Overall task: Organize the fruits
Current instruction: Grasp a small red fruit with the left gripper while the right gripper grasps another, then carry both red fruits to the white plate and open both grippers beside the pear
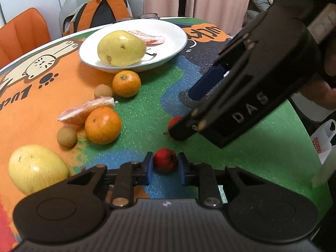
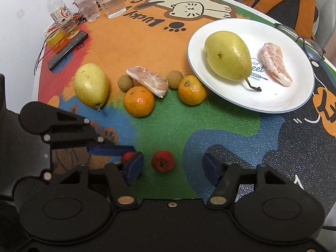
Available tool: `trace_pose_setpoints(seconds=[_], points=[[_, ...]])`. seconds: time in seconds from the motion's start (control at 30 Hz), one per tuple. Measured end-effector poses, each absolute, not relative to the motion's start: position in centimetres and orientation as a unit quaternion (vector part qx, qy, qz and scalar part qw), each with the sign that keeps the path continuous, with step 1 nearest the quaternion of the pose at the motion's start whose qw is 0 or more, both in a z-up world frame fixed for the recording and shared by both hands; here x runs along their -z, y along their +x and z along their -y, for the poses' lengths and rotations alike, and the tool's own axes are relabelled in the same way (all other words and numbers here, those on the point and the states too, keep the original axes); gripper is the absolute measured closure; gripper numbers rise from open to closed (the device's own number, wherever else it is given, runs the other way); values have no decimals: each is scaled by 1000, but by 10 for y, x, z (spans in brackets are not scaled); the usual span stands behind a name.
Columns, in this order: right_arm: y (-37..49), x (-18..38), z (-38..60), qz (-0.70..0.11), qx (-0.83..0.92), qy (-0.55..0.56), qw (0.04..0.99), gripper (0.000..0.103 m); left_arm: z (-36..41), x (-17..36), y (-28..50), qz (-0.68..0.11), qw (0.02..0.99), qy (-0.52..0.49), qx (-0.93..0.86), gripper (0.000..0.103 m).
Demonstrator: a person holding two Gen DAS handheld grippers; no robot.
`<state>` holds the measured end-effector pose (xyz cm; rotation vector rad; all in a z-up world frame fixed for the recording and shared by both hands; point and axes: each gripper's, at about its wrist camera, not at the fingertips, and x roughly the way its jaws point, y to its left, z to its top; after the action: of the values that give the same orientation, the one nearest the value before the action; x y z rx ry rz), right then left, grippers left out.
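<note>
A small red fruit point(image 1: 165, 160) sits on the mat between the blue pads of my left gripper point(image 1: 166, 168), which is shut on it. My right gripper point(image 2: 173, 168) is open around a second red fruit point(image 2: 162, 160) without touching it. In the left wrist view that fruit point(image 1: 174, 121) is half hidden behind the right gripper point(image 1: 184, 113). A white plate point(image 2: 279, 96) at the far right holds a pear point(image 2: 227, 55) and a pomelo segment point(image 2: 275, 63). Two oranges point(image 2: 138, 100) point(image 2: 192, 90), two longans point(image 2: 125, 82), another pomelo segment point(image 2: 148, 80) and a second pear point(image 2: 91, 85) lie on the mat.
Two glasses point(image 2: 111, 2), a bottle point(image 2: 62, 14) and a phone point(image 2: 67, 49) stand at the table's far left. Spectacles point(image 2: 304, 41) lie beside the plate. A backpack point(image 1: 100, 10) rests on a chair behind the table. The two grippers are close together.
</note>
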<state>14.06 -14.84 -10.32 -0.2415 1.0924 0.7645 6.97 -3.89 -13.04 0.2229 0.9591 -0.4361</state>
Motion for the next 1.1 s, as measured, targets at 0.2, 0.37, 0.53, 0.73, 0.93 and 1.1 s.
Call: trace_pose_setpoints(seconds=[0.2,0.37,0.53,0.73,0.93,1.1], points=[[138,107,147,-498,-354,-116,783,43,30,128,52,-462,860,89,199,80],[134,113,142,-489,-351,-139,786,55,20,126,43,-468,864,58,175,80],[129,116,139,-485,-356,-150,784,59,18,125,39,-468,867,45,164,80],[128,116,135,-478,-358,-155,787,76,17,121,37,-466,870,35,159,80],[123,110,138,-459,-363,-165,794,76,16,119,38,-466,870,30,159,80],[126,101,147,-459,-354,-157,800,76,17,116,44,-466,871,28,153,80]])
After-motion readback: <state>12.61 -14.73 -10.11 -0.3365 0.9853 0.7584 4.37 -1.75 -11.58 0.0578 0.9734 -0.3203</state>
